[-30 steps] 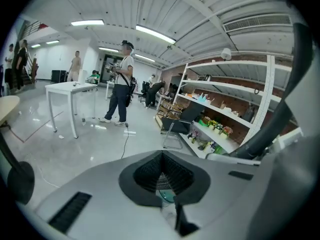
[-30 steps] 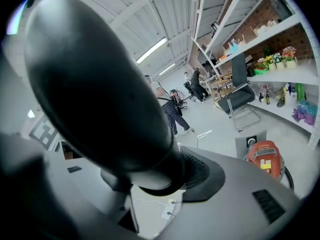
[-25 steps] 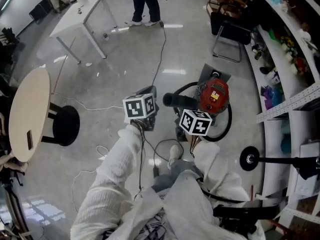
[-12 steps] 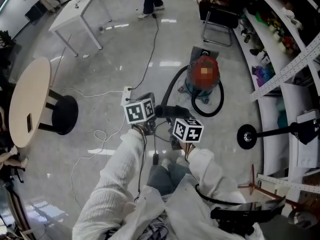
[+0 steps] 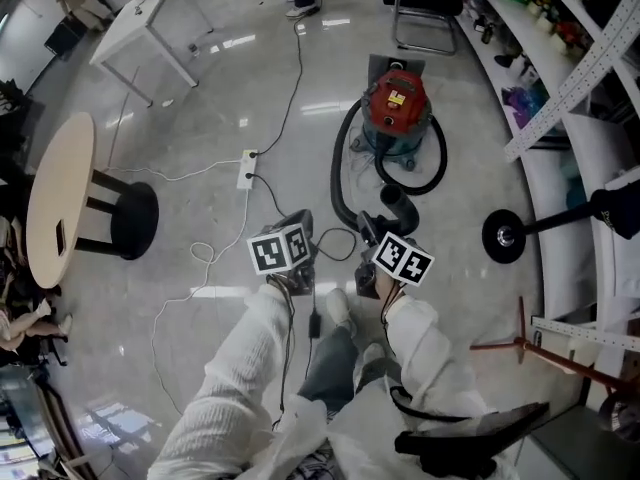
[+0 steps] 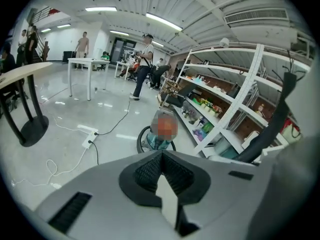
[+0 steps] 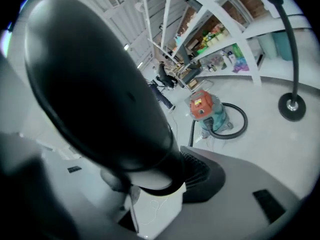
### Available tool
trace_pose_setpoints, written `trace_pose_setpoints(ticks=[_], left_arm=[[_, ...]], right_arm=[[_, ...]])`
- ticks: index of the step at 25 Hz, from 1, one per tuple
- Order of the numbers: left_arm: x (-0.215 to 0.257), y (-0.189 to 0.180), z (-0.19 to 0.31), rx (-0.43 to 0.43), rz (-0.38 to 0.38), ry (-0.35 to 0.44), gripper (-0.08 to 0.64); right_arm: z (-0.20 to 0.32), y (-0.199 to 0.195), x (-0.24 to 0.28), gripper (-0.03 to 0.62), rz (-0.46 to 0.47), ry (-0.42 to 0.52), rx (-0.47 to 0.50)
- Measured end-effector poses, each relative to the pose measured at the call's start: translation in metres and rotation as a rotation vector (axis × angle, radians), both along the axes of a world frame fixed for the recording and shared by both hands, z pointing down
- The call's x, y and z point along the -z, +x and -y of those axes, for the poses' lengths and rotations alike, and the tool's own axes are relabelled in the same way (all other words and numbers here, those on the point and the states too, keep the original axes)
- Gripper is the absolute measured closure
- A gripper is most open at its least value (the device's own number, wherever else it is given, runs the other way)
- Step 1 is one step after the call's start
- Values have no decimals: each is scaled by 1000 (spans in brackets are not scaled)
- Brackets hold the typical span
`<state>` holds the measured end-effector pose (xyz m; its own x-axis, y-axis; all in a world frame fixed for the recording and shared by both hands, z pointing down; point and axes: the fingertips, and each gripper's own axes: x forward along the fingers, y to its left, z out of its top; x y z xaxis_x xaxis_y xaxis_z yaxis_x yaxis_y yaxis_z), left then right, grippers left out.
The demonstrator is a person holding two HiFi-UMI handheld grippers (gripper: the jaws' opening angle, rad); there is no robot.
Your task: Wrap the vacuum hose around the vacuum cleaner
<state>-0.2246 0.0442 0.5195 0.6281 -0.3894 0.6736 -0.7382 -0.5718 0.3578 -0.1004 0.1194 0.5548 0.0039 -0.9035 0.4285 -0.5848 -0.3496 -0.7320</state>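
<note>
- The right gripper (image 7: 165, 184) is clamped on the end of the thick black vacuum hose (image 7: 100, 79); the left gripper (image 6: 161, 170) is closed and empty.
- The hose lies in loose loops on the floor (image 5: 200, 98), so wrapping looks barely begun.
- Beyond stands the red-lidded vacuum cleaner (image 5: 397, 108); the white power strip (image 5: 246, 168) and black stand base (image 5: 503, 235) could snag.

Left tool (image 5: 297, 220) pinched closed, right tool (image 5: 375, 236) clamped on hose (image 5: 393, 206), arms forward

I stand on a glossy grey floor (image 5: 200, 118) that mirrors the ceiling strip lights (image 6: 102, 8). To my left is a round wooden table (image 5: 58, 218) on a black pedestal, a white table (image 5: 140, 28) beyond it; stocked white shelving (image 5: 583, 68) lines my right.
</note>
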Motion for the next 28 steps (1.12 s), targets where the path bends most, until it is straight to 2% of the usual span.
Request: trace_pose_setpoints(ticks=[3, 6, 10, 13, 17, 20, 24, 26, 28], left_arm=[[-33, 22, -35, -36, 18, -19, 561], [-65, 54, -46, -106, 32, -36, 561], [-98, 107, -30, -235, 29, 4, 561], [-112, 153, -9, -289, -2, 42, 561], [-158, 213, -7, -338, -53, 5, 561], [-220, 263, -4, -362, -121, -25, 561], [-333, 338, 12, -350, -192, -9, 561], [-391, 372, 18, -350, -206, 9, 561], [-445, 400, 18, -391, -192, 29, 561]], right_arm=[[-31, 33, -43, 353, 67, -51, -81], [-45, 61, -85, 353, 90, -117, -129], [-37, 93, -132, 353, 116, -191, -178], [-25, 125, -162, 353, 124, -227, -200], [-22, 179, -216, 353, 116, -290, -226], [-21, 225, -275, 353, 94, -347, -212], [-15, 286, -379, 353, -18, -424, -124], [-10, 316, -431, 353, -63, -420, -103], [-10, 343, -481, 353, -43, -402, -136]])
